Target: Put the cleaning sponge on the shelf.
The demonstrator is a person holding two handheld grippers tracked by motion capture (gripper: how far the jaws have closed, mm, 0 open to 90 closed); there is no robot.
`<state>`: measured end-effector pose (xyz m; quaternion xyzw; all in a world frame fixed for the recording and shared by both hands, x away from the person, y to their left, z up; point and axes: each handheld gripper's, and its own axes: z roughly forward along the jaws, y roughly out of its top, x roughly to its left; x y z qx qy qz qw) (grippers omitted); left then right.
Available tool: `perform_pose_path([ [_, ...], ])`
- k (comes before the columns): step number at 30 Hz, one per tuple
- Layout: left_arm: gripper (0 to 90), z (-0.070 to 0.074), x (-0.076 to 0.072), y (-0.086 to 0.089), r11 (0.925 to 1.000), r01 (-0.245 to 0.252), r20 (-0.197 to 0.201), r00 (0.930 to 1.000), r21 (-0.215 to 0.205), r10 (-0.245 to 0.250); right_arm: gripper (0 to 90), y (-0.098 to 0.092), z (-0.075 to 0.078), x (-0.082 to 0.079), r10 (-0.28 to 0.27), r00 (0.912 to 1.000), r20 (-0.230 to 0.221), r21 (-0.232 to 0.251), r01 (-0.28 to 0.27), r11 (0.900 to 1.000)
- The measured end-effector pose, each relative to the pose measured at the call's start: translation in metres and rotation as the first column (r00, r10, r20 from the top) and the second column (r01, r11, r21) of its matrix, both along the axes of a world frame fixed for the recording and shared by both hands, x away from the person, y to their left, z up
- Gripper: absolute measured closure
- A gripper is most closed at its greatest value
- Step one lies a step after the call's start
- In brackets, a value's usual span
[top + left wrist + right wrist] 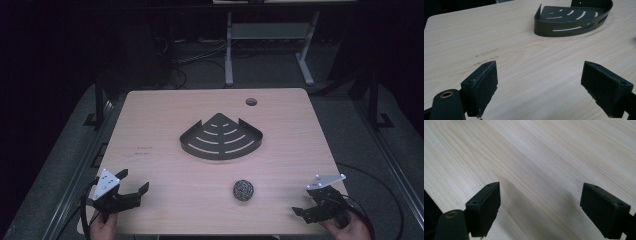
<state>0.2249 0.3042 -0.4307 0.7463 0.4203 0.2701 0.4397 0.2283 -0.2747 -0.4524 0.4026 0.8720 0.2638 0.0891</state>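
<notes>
At bottom corners of the surface [165, 110], your left gripper [135, 182] and right gripper [306, 200] fingers spread, empty; rack [221, 136] centre, scrubber [243, 190] below.

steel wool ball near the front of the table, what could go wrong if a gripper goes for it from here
1. The steel wool ball is round and lies loose on the table, so a nudge from one pad might roll it away.
2. The right gripper, open, sits near the table's front right corner; the ball could get pushed off the near edge.
</notes>
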Motion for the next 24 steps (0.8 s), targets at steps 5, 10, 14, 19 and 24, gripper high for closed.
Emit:
perform_pose_path([
  [5, 13.3, 0.0, 0.0, 0.0, 1.0, -0.004, 0.001, 1.0, -0.003, 0.004, 16.1, 0.002, 0.0, 0.002, 0.004, 1.0, -0.003, 0.003, -0.004, 1.0],
  [10, 13.3, 0.001, -0.001, 0.003, 0.9999, -0.009, 0.0, 1.0, -0.011, 0.009, 16.1, 0.007, 0.001, 0.003, 0.016, 0.9999, -0.005, 0.006, -0.016, 1.0],
  [14, 13.3, 0.001, -0.002, 0.003, 0.9999, -0.011, 0.007, 0.9999, -0.013, 0.011, 15.9, 0.012, 0.002, 0.001, 0.03, 0.9995, -0.007, -0.003, -0.03, 1.0],
  [19, 13.3, 0.001, -0.003, 0.004, 0.9998, -0.013, 0.009, 0.9999, -0.016, 0.013, 15.5, 0.017, 0.004, 0.002, 0.043, 0.9991, 0.001, -0.007, -0.043, 0.999],
  [24, 13.3, 0.002, -0.004, 0.004, 0.9997, -0.018, 0.017, 0.9997, -0.016, 0.018, 15.5, 0.023, 0.005, 0.001, 0.061, 0.9982, -0.004, -0.016, -0.061, 0.998],
])
